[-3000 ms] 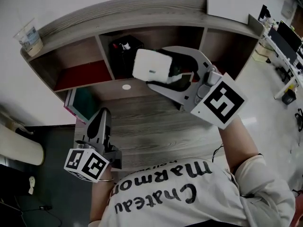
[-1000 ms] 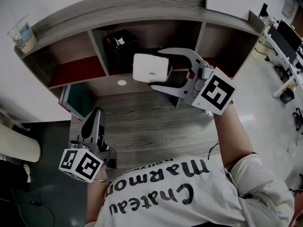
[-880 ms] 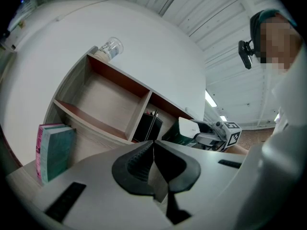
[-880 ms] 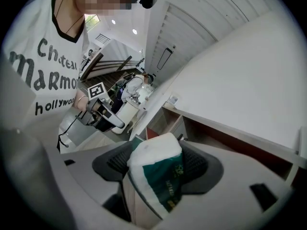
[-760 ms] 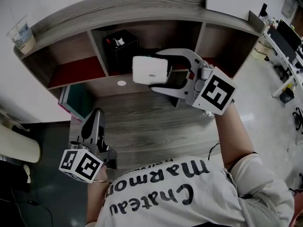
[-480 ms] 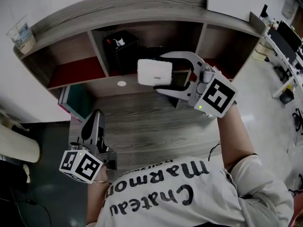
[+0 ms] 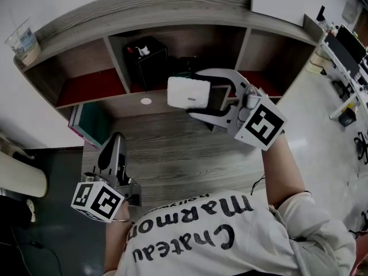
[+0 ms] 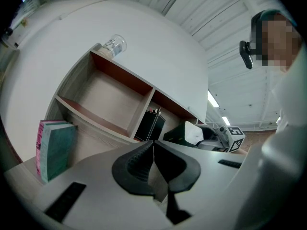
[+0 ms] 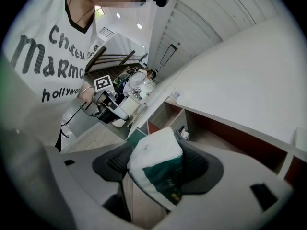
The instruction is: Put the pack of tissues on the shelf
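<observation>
The pack of tissues (image 7: 188,92) is white with a dark green printed panel (image 9: 160,169). My right gripper (image 7: 195,96) is shut on it and holds it in the air over the desk, just in front of the middle compartment of the wooden shelf (image 7: 172,39). In the left gripper view the pack of tissues (image 8: 195,133) shows at mid right with the right gripper behind it. My left gripper (image 7: 114,145) hangs low at the desk's front left, jaws together with nothing between them (image 8: 153,163).
A black box (image 7: 146,59) with pens stands in the middle compartment. A teal book (image 7: 92,122) leans at the desk's left under the shelf. A plastic cup (image 7: 23,39) sits on the shelf top at left. The left compartment (image 7: 86,85) has a red floor.
The right gripper has carried the pack of tissues slightly right and toward the shelf, then tilted a little. The left gripper has stayed still.
</observation>
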### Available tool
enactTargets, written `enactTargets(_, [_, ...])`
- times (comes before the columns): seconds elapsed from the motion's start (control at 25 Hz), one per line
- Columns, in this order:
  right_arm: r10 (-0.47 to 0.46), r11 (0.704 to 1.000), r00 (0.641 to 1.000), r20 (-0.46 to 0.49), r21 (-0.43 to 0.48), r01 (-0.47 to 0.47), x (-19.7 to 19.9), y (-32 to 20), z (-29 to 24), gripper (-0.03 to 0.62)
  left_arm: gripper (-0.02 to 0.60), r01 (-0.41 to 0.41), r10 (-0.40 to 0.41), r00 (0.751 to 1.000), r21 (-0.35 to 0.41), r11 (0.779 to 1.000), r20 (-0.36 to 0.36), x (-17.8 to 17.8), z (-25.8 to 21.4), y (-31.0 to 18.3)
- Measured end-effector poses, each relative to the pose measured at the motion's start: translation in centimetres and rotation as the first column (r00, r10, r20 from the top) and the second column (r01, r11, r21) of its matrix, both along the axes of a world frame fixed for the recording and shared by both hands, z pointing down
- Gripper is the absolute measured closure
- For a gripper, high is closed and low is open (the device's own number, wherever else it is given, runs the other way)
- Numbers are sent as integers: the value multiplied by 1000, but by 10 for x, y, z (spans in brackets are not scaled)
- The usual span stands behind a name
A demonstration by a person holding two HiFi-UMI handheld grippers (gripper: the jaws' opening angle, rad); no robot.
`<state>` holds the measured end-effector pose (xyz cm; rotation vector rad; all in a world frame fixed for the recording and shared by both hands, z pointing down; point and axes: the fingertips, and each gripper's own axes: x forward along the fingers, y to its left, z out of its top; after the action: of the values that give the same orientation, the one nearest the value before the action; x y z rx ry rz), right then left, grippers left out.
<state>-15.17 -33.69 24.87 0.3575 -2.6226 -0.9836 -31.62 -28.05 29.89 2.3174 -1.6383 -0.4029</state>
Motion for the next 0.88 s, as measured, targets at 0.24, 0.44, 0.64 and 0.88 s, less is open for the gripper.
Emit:
enactTargets(0.24, [25, 999, 1000, -6, 28, -25, 0, -3, 9, 278, 563, 1, -1, 1000, -1, 1000, -1, 2, -1, 0])
enactTargets(0.44, [59, 995, 997, 54, -89, -54, 5, -13, 23, 454, 563, 6, -6, 1000, 1, 1000, 2, 1, -2, 0])
enactTargets(0.64, [106, 990, 987, 121, -101, -95, 5, -21, 19, 454, 563, 14, -14, 1000, -3, 1000, 0, -2, 1, -2])
enactTargets(0.88, [109, 991, 986, 129, -97, -97, 1, -25, 15, 453, 563, 19, -18, 1000, -5, 1000, 3, -5, 1, -1])
